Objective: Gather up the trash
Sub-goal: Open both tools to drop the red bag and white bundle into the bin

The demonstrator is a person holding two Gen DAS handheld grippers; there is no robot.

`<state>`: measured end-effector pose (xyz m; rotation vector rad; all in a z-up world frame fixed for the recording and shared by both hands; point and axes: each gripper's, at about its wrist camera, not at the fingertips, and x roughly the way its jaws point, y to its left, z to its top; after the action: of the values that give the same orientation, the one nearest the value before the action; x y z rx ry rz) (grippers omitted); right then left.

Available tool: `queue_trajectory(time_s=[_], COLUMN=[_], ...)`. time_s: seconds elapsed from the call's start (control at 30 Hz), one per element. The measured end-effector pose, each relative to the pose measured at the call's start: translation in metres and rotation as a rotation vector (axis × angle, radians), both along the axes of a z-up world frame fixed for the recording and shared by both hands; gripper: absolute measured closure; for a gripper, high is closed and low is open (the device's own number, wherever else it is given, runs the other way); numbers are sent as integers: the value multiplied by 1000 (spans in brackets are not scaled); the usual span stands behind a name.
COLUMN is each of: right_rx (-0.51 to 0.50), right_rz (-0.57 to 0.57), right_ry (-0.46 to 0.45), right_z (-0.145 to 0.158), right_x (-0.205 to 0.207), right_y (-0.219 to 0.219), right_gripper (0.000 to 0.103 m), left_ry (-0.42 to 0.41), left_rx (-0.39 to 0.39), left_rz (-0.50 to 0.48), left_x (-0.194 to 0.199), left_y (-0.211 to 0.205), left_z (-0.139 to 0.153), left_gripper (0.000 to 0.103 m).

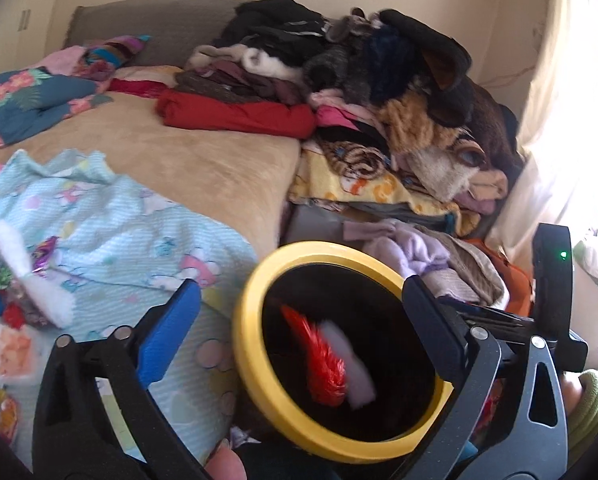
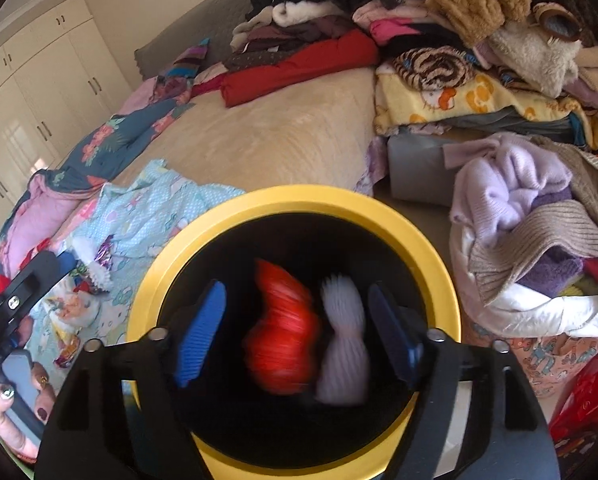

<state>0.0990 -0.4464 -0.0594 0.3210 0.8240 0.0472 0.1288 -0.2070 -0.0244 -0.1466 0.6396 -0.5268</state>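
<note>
Bin: yellow-rimmed bin (image 2: 295,200) right under right gripper (image 2: 295,332).
Falling trash: red wrapper (image 2: 283,328) & white scrap (image 2: 345,344), blurred, between spread fingers, loose.
Left gripper (image 1: 295,320): wide open, empty.
Remaining trash: wrappers (image 1: 15,300) on bed (image 1: 203,160), left of bin, left gripper nearer.

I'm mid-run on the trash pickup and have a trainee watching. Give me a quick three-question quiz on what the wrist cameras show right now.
1. True or false: the right gripper is clamped on the red piece.
2. Which colour is the rim of the bin? A green, B yellow, C white.
3. Where does trash remain to be collected?

Key
1. False. Its jaws stand open over the bin mouth; the red piece and the white piece are blurred between them, touching neither pad.
2. B.
3. On the light blue blanket, to the bin's left: white scraps and shiny wrappers. The left gripper is open and empty.
</note>
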Motion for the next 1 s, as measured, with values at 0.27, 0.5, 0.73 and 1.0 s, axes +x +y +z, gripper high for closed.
queue_trajectory(time_s=[0.27, 0.5, 0.73, 1.0], right_rx=[11, 7, 0, -32], right_rz=[-14, 14, 30, 78], right_ry=[-122, -198, -224, -262], right_z=[18, 33, 41, 50], right_x=[-3, -6, -9, -13], right_y=[25, 49, 66, 96], right_gripper=[11, 9, 8, 7], left_ry=[-32, -56, -82, -101], left_rx=[11, 18, 20, 23], left_rz=[87, 141, 194, 242], left_x=[-11, -18, -25, -31], left_y=[34, 61, 84, 107], left_z=[7, 11, 16, 20], left_gripper=[11, 11, 11, 11])
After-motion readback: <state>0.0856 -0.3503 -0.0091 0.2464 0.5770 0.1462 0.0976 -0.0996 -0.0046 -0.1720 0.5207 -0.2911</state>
